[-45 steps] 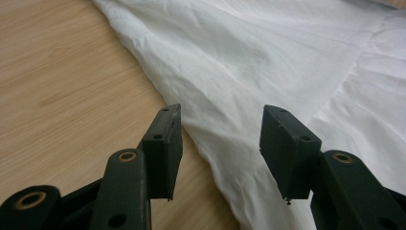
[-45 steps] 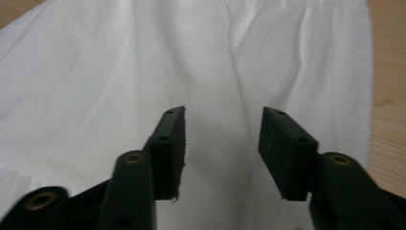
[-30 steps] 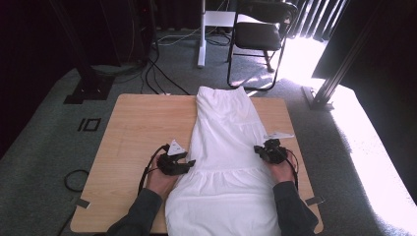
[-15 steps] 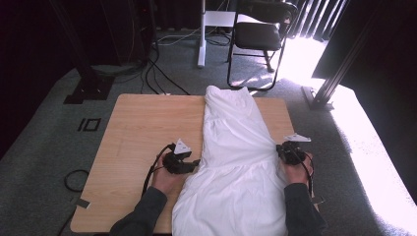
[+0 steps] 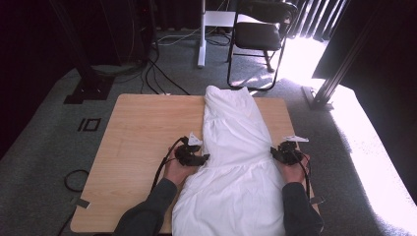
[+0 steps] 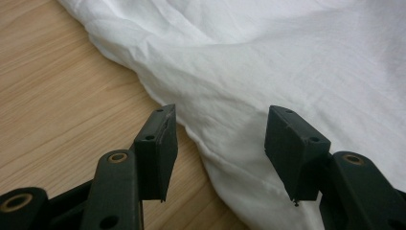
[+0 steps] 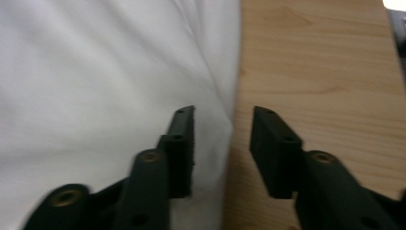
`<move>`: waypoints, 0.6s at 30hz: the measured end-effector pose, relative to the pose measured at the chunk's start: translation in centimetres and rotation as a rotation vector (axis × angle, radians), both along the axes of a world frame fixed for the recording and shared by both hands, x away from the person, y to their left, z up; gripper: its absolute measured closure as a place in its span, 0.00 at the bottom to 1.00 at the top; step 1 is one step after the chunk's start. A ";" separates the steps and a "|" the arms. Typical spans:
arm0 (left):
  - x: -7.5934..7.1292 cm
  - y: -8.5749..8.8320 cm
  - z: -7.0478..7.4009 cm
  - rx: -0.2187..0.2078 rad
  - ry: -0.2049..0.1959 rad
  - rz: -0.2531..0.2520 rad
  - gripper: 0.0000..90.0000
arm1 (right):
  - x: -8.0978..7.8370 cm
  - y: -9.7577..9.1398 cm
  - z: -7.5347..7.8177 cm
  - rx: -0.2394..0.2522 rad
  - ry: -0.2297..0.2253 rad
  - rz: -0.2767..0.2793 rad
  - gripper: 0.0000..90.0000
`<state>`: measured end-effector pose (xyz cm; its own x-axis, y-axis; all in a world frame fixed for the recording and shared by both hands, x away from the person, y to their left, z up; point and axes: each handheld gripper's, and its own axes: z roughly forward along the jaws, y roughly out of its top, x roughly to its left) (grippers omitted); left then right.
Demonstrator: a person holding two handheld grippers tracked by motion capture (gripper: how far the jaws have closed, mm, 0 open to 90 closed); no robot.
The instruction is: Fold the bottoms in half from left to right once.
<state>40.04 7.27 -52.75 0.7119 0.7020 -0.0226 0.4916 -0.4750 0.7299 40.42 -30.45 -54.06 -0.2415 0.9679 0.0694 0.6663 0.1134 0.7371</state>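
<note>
A: Start with the white garment [image 5: 236, 162]: it lies lengthwise down the right half of the wooden worktop [image 5: 142, 137], narrow end at the far edge, wide end spilling over the near edge towards the person.

B: And both tools are right at its sides. The left gripper [image 5: 200, 158] sits at the cloth's left edge, about halfway along.

A: In the left gripper view its fingers [image 6: 155, 148] stand wide apart, and they have just been opening a little further. The cloth's edge [image 6: 210, 143] runs in between them, but the pads are not pressing on it.

B: Over to the right gripper [image 5: 273, 152], at the garment's right edge, just beside the worktop's right side.

A: Its fingers [image 7: 181, 143] have just been opening as well. In the right gripper view they are parted, one over the white fabric [image 7: 95, 96], the other over bare wood [image 7: 325, 72], with the cloth's edge running between them.

B: Touching the cloth?

A: Hard to call, that view is a bit blurred, but nothing looks pinched.

B: Beyond the worktop there's grey carpet [image 5: 44, 147], a black folding chair [image 5: 260, 34] past the far edge, cables [image 5: 157, 73] on the floor, and strong sunlight [image 5: 364, 137] on the right.
</note>
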 end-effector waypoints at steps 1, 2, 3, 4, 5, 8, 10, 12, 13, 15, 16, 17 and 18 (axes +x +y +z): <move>0.3 -0.1 0.0 0.000 -0.002 0.006 0.52 | 0.3 0.3 0.0 -0.004 -0.001 0.004 0.54; 0.3 -0.1 0.0 0.000 -0.002 0.006 0.52 | 0.3 0.3 0.0 -0.004 -0.001 0.004 0.54; 0.5 -0.1 0.1 0.001 -0.001 0.009 0.52 | 0.4 0.4 -0.1 -0.010 0.000 0.007 0.53; 1.1 -0.1 0.2 0.010 0.001 0.017 0.51 | 0.9 0.7 -0.4 -0.030 0.016 0.007 0.55; 1.5 -0.2 0.2 0.010 0.004 0.025 0.51 | 1.1 0.9 -0.6 -0.046 0.029 0.006 0.58; 2.8 -0.2 0.1 0.006 0.021 0.054 0.50 | 1.5 1.0 -1.0 -0.051 0.048 0.005 0.69; 3.2 -0.3 -0.1 -0.004 0.029 0.072 0.50 | 1.5 1.0 -1.0 -0.044 0.048 -0.003 0.74; 4.3 -0.4 -0.5 -0.035 0.070 0.096 0.48 | 1.6 1.0 -1.0 -0.015 0.055 0.013 0.93; 4.3 -0.4 -0.5 -0.035 0.070 0.096 0.48 | 1.6 1.0 -1.0 -0.004 0.058 0.016 0.96; 5.0 -0.5 -0.9 -0.068 0.095 0.113 0.48 | 1.6 1.1 -1.0 0.001 0.059 0.015 0.98; 5.0 -0.5 -0.9 -0.068 0.095 0.113 0.48 | 1.6 1.1 -1.0 0.001 0.059 0.015 0.98; 5.2 -0.6 -1.0 -0.065 0.100 0.118 0.48 | 1.6 1.1 -1.0 0.006 0.059 0.014 0.98; 5.5 -0.9 -1.2 -0.056 0.113 0.118 0.48 | 1.6 1.0 -1.1 0.008 0.059 0.014 0.98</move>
